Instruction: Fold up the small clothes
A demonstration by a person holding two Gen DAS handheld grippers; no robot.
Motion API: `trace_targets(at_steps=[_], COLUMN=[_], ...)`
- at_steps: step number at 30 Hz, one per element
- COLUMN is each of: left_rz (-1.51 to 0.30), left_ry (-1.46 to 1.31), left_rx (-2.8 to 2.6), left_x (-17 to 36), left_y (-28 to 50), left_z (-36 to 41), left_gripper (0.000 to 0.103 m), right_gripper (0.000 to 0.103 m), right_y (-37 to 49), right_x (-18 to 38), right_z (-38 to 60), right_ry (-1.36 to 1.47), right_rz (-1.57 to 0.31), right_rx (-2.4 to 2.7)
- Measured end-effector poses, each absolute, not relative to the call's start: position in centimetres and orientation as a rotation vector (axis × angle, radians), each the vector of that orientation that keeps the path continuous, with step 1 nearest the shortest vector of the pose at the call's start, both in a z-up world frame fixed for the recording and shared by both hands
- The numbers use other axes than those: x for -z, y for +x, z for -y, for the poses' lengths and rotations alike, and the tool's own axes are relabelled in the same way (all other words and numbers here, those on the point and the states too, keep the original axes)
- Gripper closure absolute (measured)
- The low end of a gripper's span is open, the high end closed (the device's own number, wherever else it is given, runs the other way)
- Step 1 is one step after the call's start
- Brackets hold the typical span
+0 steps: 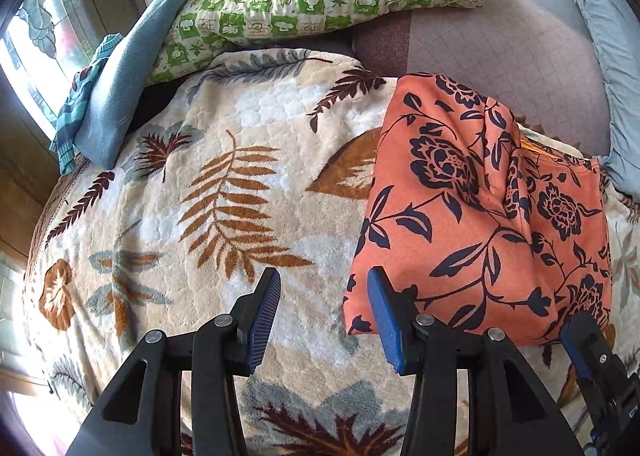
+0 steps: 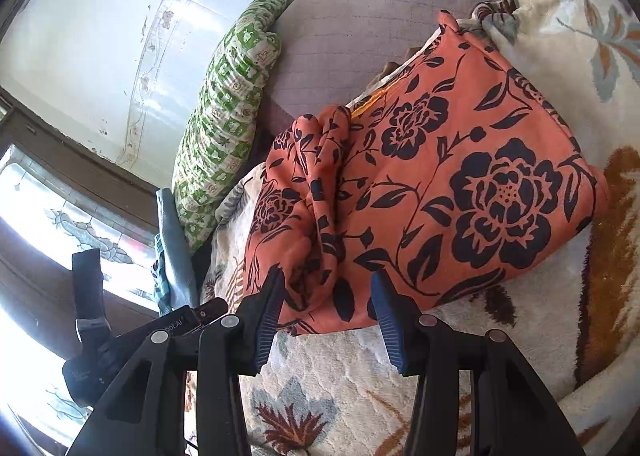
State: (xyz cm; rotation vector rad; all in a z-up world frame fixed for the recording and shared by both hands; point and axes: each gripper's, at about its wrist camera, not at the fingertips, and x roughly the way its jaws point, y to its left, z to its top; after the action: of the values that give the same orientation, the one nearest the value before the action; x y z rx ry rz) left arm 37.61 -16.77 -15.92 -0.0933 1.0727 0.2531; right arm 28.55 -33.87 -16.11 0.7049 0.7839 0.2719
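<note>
Both my left gripper (image 1: 324,320) and right gripper (image 2: 326,320) stand released and empty beside the folded orange floral garment (image 2: 440,183) on the leaf-patterned blanket (image 1: 200,175), so I judge this fold finished, and next I should move it aside.

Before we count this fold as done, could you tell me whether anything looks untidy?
The orange floral garment lies folded on the leaf-print blanket, but a bunched ridge of fabric stands up along its middle instead of lying flat.
</note>
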Motion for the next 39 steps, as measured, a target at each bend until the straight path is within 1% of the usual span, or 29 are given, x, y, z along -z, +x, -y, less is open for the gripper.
trace_targets(at_steps=[5, 7, 13, 15, 21, 25, 29, 31, 32, 34, 37, 39], left_rz=[-1.066, -1.065, -1.082, -1.089, -1.118, -1.153, -1.258, -1.281, -1.289, -1.291, -1.291, -1.304], left_ry=[-0.078, -0.084, -0.076, -0.101, -0.204, -0.134, -0.026, 0.048, 0.099, 0.164, 0.312, 0.342], left_rx=[-0.229, -0.221, -0.2, -0.192, -0.123, -0.056, 0.09, 0.132, 0.126, 0.109, 0.057, 0.054], left_x=[16.9, 17.1, 18.2, 18.3, 17.6, 16.7, 16.7, 16.8, 17.0, 17.7, 19.7, 21.0], left_y=[39.2, 39.6, 41.2, 41.9, 44.9, 48.6, 53.1, 55.1, 55.9, 57.4, 59.0, 59.5], left_z=[15.9, 15.7, 15.1, 14.6, 13.5, 16.0, 21.3, 24.1, 25.3, 27.2, 29.7, 30.4], left_gripper=[0.058, 0.058, 0.058, 0.058, 0.058, 0.058, 0.058, 0.058, 0.058, 0.058, 0.058, 0.058], right_gripper=[0.053, 0.05, 0.048, 0.045, 0.045, 0.045, 0.061, 0.06, 0.058, 0.058, 0.057, 0.057], right_y=[29.5, 29.9, 30.9, 31.3, 32.1, 32.2, 32.1, 32.1, 32.2, 32.3, 32.4, 32.4], right_x=[16.0, 16.1, 16.7, 17.2, 18.7, 19.3, 19.7, 19.9, 19.9, 19.9, 20.1, 20.2], right_z=[33.0, 32.6, 31.5, 31.2, 30.0, 29.4, 29.8, 29.9, 29.9, 29.9, 30.1, 30.2], right_ry=[0.665, 0.652, 0.622, 0.614, 0.61, 0.592, 0.619, 0.624, 0.629, 0.639, 0.65, 0.657], right_rz=[-0.76, -0.761, -0.753, -0.758, -0.765, -0.752, -0.737, -0.743, -0.744, -0.743, -0.746, -0.747], right_rx=[-0.293, -0.3, -0.326, -0.324, -0.367, -0.379, -0.373, -0.374, -0.377, -0.379, -0.388, -0.391])
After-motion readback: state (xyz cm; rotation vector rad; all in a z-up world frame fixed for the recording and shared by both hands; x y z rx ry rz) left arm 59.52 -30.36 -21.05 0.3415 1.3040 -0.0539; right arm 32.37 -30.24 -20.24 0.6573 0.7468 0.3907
